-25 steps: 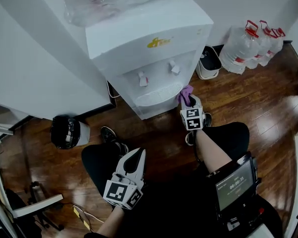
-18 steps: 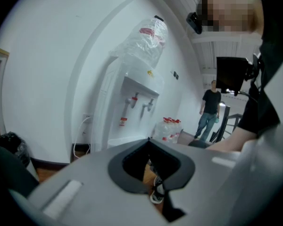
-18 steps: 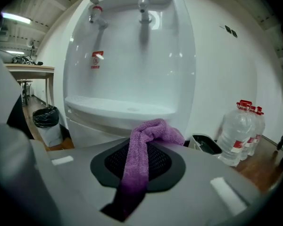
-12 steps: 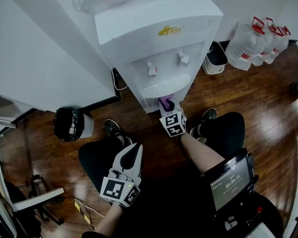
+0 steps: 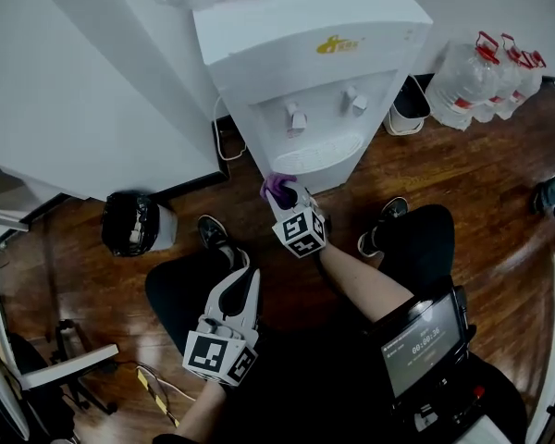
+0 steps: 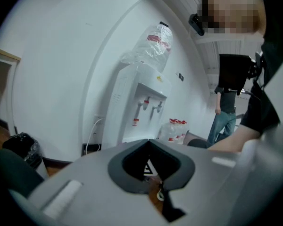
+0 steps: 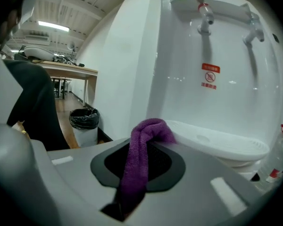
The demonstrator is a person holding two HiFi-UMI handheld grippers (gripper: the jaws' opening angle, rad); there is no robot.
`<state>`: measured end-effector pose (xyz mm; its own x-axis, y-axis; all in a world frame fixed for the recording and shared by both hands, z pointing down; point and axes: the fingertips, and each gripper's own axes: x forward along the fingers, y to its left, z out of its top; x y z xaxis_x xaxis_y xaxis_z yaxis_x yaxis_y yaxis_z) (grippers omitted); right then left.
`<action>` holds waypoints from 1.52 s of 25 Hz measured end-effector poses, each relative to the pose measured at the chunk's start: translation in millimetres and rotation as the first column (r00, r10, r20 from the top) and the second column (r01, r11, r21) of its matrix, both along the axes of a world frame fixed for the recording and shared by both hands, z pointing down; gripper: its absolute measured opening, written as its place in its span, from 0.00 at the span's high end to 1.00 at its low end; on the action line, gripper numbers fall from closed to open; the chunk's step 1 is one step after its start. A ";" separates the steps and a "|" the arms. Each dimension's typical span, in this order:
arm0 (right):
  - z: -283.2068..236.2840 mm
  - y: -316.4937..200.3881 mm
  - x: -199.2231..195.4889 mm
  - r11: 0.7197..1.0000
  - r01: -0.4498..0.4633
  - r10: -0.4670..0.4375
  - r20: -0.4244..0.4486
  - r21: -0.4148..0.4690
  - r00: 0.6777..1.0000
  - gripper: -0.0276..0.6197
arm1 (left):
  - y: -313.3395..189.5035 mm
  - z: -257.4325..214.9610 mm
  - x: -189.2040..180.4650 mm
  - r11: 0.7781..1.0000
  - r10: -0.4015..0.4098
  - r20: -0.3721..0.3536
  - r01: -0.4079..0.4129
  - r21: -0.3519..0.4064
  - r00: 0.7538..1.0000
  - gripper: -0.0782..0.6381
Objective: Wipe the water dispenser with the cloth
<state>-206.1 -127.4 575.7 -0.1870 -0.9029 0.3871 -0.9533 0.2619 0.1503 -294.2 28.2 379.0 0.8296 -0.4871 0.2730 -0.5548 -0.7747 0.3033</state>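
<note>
Dispenser [image 5: 314, 54] wipe looks part-done: R gripper [image 5: 279, 193] pinches cloth [image 7: 146, 145] by drip tray [image 5: 319, 152]. L gripper [image 5: 246, 279] closed, empty; top prob. left.

Bright even light, glare on the floor [image 5: 499, 229], fisheye-dark corners.

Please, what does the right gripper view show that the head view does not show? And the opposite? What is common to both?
Only the right gripper view shows the red warning label below the taps and the ceiling light.

Only the head view shows the yellow logo on the water dispenser, the left gripper and the screen on the person's lap.

Both show the right gripper, its fingers shut on the purple cloth, the taps, the drip tray and the black-lined bin.
</note>
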 end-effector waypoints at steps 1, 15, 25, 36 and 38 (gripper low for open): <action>4.6 1.7 9.4 1.000 -0.010 0.010 -0.012 -0.011 1.000 0.86 | 0.1 1.6 2.0 1.000 0.003 0.001 -0.003 0.000 1.000 0.86; 63.1 48.6 196.0 0.967 -0.218 0.192 -0.188 -0.132 0.963 0.86 | -20.1 32.3 66.0 0.994 0.105 0.012 -0.105 0.031 0.994 0.86; 88.0 55.3 241.5 0.936 -0.334 0.317 -0.149 -0.114 0.937 0.86 | -64.8 65.5 67.4 0.997 -0.027 0.106 0.019 0.079 0.994 0.86; 92.1 6.1 50.2 0.995 -0.092 0.093 0.012 -0.041 0.996 0.86 | -41.9 140.5 48.8 0.999 -0.048 0.133 0.047 0.013 0.990 0.86; 97.1 0.0 23.6 0.998 -0.054 0.055 0.015 -0.040 0.998 0.86 | -39.2 149.0 36.5 0.998 -0.065 0.142 0.067 -0.008 0.988 0.86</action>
